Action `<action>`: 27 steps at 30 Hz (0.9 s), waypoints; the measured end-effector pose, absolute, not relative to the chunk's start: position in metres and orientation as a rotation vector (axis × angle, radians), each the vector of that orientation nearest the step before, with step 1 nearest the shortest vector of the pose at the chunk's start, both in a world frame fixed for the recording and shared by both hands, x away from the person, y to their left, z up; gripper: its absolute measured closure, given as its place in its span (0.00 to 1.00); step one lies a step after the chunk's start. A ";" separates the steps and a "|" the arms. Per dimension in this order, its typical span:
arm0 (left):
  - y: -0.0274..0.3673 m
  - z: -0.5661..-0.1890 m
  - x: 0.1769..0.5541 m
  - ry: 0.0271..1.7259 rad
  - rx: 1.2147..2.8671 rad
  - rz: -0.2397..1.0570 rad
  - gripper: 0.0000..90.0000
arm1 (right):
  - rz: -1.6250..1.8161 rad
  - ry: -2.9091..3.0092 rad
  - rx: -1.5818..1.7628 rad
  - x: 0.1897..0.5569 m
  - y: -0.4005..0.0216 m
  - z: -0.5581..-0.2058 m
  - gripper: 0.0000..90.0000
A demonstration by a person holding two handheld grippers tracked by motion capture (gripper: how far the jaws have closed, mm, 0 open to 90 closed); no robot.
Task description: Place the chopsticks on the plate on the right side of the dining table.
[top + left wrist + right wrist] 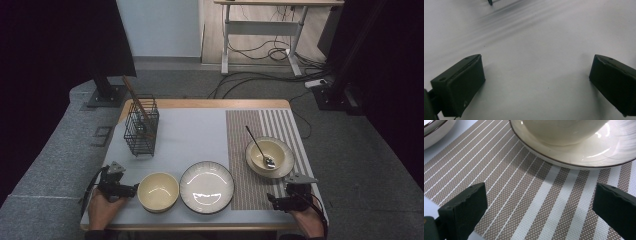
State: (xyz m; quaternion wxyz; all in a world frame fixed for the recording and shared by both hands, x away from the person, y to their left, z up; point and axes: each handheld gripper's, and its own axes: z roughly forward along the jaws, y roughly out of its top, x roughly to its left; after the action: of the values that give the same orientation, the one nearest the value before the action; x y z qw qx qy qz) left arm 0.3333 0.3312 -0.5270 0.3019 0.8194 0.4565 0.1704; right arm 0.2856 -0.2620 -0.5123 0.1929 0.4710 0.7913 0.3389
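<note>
At the table's near edge in the high view, left gripper (134, 190) sits just left of the empty bowl (158, 191), right gripper (271, 200) near the spoon bowl (269, 155) on its plate. Left gripper view: jaws wide apart over bare mat (536, 62), holding nothing. Right gripper view: jaws wide, empty, over the placemat (529, 202) just short of the plate (584, 155); nothing looks started yet.

Table w/ grey mat (190, 135). Wire basket (141, 127) upper left, wooden sticks (136, 100) leaning in it. Front row, l to r: left gripper (131, 190), cream bowl (158, 191), ribbed plate (206, 186). Striped placemat (250, 135) at right holds bowl on saucer (282, 167) w/ spoon (260, 147); right gripper (274, 201) just below it.
</note>
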 end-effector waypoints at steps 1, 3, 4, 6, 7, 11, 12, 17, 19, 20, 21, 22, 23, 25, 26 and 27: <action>0.331 -0.527 0.333 1.212 2.172 0.450 0.00 | 0.936 2.232 1.312 0.285 -0.261 -0.511 0.00; 0.331 -0.527 0.333 1.211 2.171 0.451 0.00 | 0.935 2.230 1.297 0.283 -0.260 -0.508 0.00; 0.331 -0.527 0.333 1.210 2.173 0.453 0.00 | 0.938 2.233 1.290 0.283 -0.260 -0.507 0.00; 0.331 -0.527 0.333 1.211 2.172 0.453 0.00 | 0.951 2.235 1.279 0.281 -0.259 -0.503 0.00; 0.331 -0.527 0.333 1.211 2.171 0.451 0.00 | 0.959 2.233 1.275 0.281 -0.259 -0.502 0.00; 0.331 -0.527 0.333 1.210 2.173 0.452 0.00 | 0.978 2.225 1.272 0.280 -0.259 -0.494 0.00; 0.331 -0.527 0.333 1.211 2.172 0.451 0.00 | 0.976 2.228 1.269 0.281 -0.259 -0.492 0.00; 0.331 -0.527 0.333 1.210 2.174 0.452 0.00 | 1.009 2.236 1.252 0.283 -0.254 -0.482 0.00; 0.331 -0.527 0.333 1.210 2.173 0.452 0.00 | 1.034 2.240 1.251 0.285 -0.253 -0.479 0.00; 0.331 -0.527 0.333 1.210 2.173 0.452 0.00 | 1.046 2.242 1.249 0.287 -0.252 -0.477 0.00; 0.331 -0.527 0.333 1.211 2.172 0.451 0.00 | 1.053 2.241 1.242 0.288 -0.250 -0.475 0.00; 0.331 -0.527 0.333 1.210 2.173 0.452 0.00 | 1.054 2.245 1.228 0.289 -0.249 -0.474 0.00; 0.331 -0.527 0.333 1.211 2.172 0.450 0.00 | 1.056 2.247 1.223 0.290 -0.247 -0.473 0.00; 0.331 -0.527 0.333 1.210 2.174 0.452 0.00 | 1.056 2.259 1.210 0.293 -0.243 -0.471 0.00; 0.331 -0.527 0.333 1.210 2.173 0.452 0.00 | 1.053 2.261 1.205 0.294 -0.242 -0.470 0.00; 0.331 -0.527 0.333 1.210 2.173 0.452 0.00 | 1.052 2.262 1.204 0.295 -0.240 -0.469 0.00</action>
State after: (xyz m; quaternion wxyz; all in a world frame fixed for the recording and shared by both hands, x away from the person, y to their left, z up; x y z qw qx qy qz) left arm 0.3332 0.3312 -0.5270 0.3018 0.8195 0.4563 0.1706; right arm 0.2951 -0.2402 -0.4689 0.1844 0.4273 0.8026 0.3732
